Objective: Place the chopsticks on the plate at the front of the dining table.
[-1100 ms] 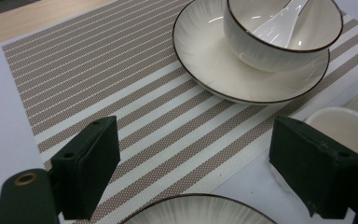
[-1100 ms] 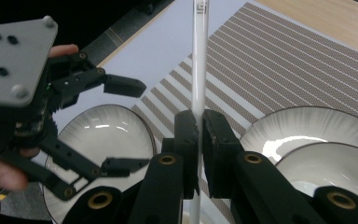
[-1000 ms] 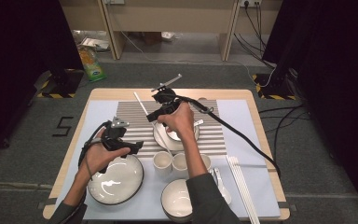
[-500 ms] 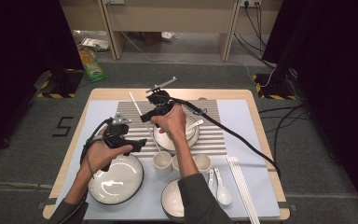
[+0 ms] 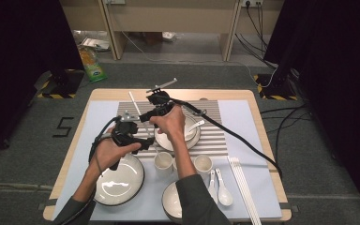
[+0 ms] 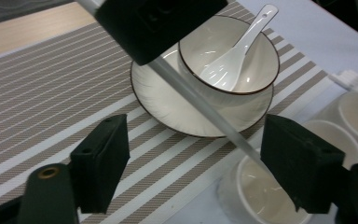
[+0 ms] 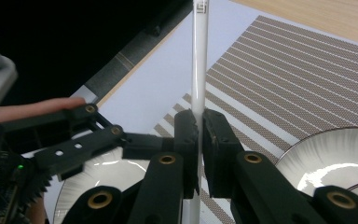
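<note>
White china sits across the worktop (image 5: 258, 122): a large plate (image 5: 119, 180) at the left, just under the left hand-held gripper (image 5: 143, 142), whose jaws stand wide apart with nothing between them. Next to it, the right hand-held gripper (image 5: 145, 116) clamps a white chopstick (image 5: 134, 104), held slanted above the striped mat (image 5: 215, 136). Farther right, a spoon (image 6: 235, 51) rests in a bowl (image 6: 256, 60) on a saucer (image 6: 168, 100).

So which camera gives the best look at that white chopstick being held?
The right gripper view: the chopstick runs straight up, clamped between the right gripper jaws. The left gripper view shows it slanting across the plate. In the high view it is a thin line.
</note>
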A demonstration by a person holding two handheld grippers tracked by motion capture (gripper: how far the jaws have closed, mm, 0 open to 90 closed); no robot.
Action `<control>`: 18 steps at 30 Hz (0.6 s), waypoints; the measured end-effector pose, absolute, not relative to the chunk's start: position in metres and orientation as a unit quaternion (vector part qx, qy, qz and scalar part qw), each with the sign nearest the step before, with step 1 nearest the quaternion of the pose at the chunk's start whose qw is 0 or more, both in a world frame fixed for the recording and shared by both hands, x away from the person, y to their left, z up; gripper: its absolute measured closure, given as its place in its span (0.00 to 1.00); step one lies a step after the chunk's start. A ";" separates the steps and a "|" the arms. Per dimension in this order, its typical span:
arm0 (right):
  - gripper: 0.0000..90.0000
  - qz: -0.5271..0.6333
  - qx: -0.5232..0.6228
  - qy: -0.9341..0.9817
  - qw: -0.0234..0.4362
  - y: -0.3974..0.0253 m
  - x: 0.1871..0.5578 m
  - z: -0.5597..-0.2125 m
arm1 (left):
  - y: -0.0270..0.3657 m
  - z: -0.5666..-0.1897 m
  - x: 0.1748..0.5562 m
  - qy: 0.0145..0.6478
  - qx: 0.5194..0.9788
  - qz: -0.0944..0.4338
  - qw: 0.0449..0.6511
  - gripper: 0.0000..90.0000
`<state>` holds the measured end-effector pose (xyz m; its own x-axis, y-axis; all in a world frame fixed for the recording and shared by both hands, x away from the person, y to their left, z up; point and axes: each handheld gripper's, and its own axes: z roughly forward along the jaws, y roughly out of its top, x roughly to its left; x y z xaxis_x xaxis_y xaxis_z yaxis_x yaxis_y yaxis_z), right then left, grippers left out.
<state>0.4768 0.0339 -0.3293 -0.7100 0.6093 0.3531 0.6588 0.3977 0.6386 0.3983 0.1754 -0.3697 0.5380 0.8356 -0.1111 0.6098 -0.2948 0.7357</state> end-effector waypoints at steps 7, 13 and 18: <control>0.94 -0.401 -0.382 -0.832 0.033 0.033 0.477 -0.329 | 0.172 -0.369 0.403 0.464 0.787 0.134 0.384 0.51; 0.94 -0.403 -0.385 -0.829 0.035 0.032 0.477 -0.328 | 0.170 -0.369 0.408 0.467 0.785 0.116 0.390 0.71; 0.94 -0.411 -0.390 -0.823 0.036 0.026 0.478 -0.329 | 0.173 -0.369 0.414 0.477 0.783 0.095 0.387 0.80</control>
<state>0.4775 0.0261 -0.3293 -0.6928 0.6130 0.3798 0.6718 0.3572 0.6489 0.4139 0.1728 -0.3687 0.5267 0.8210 -0.2202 0.6735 -0.2451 0.6974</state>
